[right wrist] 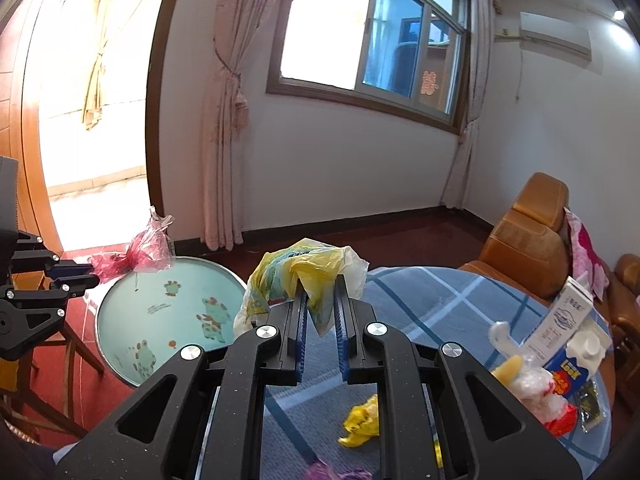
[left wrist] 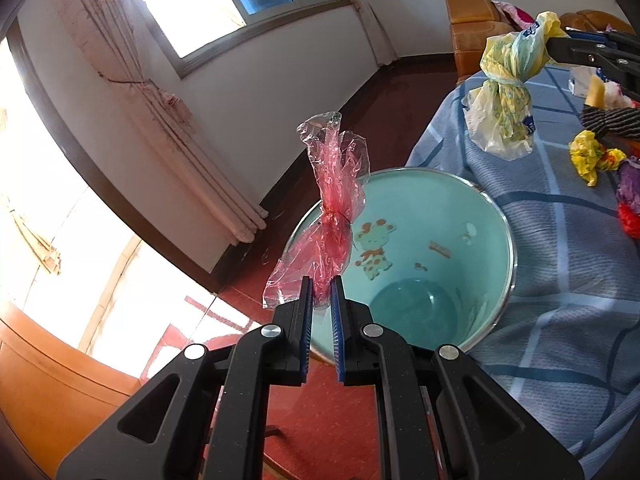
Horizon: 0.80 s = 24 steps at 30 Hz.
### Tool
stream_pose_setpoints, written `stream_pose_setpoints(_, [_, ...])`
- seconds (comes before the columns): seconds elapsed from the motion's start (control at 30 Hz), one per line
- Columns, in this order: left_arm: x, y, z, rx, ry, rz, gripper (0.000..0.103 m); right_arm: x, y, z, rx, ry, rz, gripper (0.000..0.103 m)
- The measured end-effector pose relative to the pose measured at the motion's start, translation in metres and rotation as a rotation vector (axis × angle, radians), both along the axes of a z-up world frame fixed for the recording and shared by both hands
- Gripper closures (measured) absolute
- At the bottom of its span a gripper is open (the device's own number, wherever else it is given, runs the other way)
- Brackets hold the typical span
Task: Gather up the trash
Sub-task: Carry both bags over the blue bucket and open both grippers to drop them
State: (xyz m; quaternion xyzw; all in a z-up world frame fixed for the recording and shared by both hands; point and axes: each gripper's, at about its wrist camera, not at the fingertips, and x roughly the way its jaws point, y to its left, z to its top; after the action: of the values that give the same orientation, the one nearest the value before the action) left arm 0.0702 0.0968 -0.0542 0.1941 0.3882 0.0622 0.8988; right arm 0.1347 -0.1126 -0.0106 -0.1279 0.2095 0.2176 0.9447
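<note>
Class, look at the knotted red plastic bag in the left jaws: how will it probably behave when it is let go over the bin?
The red plastic bag looks thin and crinkled, so probably very light. It may drift instead of dropping straight into the teal bin. Its loose ends likely flop.

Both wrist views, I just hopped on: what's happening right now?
A person is clearing trash off the table with the blue checked cloth into the teal bin beside it. The left claw is shut on a red plastic wrapper, holding it over the bin's rim. The right claw is shut on a yellow plastic bag, raised above the table edge near the bin. A yellow wrapper, a milk carton and other scraps lie on the cloth. The bin looks empty.
</note>
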Motion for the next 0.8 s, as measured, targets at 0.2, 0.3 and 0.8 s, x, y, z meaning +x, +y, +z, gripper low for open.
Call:
stream_pose_setpoints(0.2, [0.001,0.005,-0.004,0.007,0.006,0.016,0.094,0.002,0.009,-0.003,-0.009,0.008,0.017,0.090])
stream_pose_setpoints(0.3, [0.002,0.006,-0.005,0.011,0.010,0.021,0.094,0.003,0.010,-0.004,-0.014,0.013,0.025,0.090])
stream_pose_setpoints(0.8, [0.006,0.009,-0.010,0.033,0.026,0.038,0.093,0.003,0.023,-0.011,-0.035,0.033,0.070,0.090])
